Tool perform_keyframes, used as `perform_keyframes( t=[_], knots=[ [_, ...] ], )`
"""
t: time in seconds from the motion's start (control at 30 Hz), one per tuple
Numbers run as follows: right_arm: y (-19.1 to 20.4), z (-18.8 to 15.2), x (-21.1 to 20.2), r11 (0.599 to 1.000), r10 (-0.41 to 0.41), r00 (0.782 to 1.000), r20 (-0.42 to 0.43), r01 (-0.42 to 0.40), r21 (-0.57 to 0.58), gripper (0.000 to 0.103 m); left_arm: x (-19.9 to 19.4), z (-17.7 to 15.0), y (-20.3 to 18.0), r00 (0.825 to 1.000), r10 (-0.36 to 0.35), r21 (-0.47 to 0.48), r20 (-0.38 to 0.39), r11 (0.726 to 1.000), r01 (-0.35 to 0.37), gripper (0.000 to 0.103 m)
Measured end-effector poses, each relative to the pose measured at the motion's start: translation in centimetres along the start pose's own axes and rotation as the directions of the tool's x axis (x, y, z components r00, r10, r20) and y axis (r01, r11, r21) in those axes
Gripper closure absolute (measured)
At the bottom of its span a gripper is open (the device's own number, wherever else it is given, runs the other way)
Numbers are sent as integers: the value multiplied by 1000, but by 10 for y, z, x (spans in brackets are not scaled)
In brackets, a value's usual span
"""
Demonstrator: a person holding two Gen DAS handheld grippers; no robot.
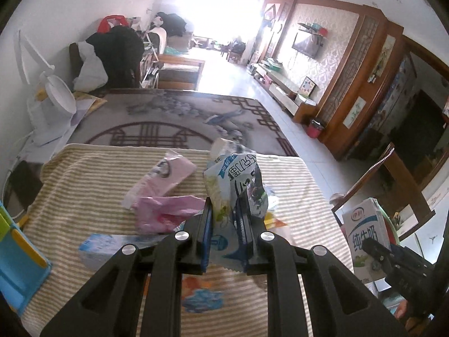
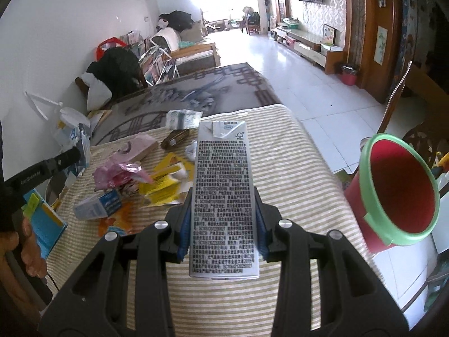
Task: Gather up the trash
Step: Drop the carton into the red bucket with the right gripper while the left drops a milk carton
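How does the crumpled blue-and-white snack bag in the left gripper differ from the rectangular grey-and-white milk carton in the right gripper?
The crumpled blue-and-white snack bag is soft and creased, while the rectangular grey-and-white milk carton keeps flat, straight-edged faces. The bag shows large lettering and pictures; the carton's facing side is dense small black print. Both are pinched between closed fingers, left gripper and right gripper, above the striped cloth.

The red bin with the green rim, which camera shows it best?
The right wrist view: the red bin sits at the right, tilted, its open mouth facing the camera. In the left wrist view the milk carton hides almost all of it.
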State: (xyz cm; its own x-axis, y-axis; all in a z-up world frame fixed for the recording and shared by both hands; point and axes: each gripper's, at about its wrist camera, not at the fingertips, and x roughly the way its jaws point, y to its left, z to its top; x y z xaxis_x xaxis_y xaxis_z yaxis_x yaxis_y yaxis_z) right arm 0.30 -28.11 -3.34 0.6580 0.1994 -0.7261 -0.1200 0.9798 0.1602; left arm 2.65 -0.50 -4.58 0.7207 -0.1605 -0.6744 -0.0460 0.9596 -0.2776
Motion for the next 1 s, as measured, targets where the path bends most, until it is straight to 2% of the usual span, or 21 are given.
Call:
perform_keyframes(
  t=[0.27,0.47,0.6,0.7,0.8,0.97,1.0],
  knots=[
    [-84,14,-8,999,-20,1000,12,19,39,67,14,-13,-80,1000,-14,22,-15,1000,14,89],
    [-175,16,-12,984,-110,994,-1,109,140,67,30,-26,-145,998,-49,52,-46,997,52,89],
    [-228,14,-13,963,-183,983,-19,183,198,67,46,-33,-192,987,-123,93,-103,987,132,89],
    [-256,13,-14,950,-225,974,-23,225,219,67,59,-37,-225,971,-186,134,-152,969,207,89],
    [-280,10,-17,936,-255,966,-29,254,242,67,79,-43,-269,932,-286,148,-223,935,322,89],
    [-315,0,-27,917,-279,959,-44,279,285,67,108,-52,-328,879,-366,177,-306,885,430,89],
    [-319,-2,-28,914,-283,958,-47,284,290,67,116,-55,-342,864,-380,179,-330,874,453,89]
  ],
)
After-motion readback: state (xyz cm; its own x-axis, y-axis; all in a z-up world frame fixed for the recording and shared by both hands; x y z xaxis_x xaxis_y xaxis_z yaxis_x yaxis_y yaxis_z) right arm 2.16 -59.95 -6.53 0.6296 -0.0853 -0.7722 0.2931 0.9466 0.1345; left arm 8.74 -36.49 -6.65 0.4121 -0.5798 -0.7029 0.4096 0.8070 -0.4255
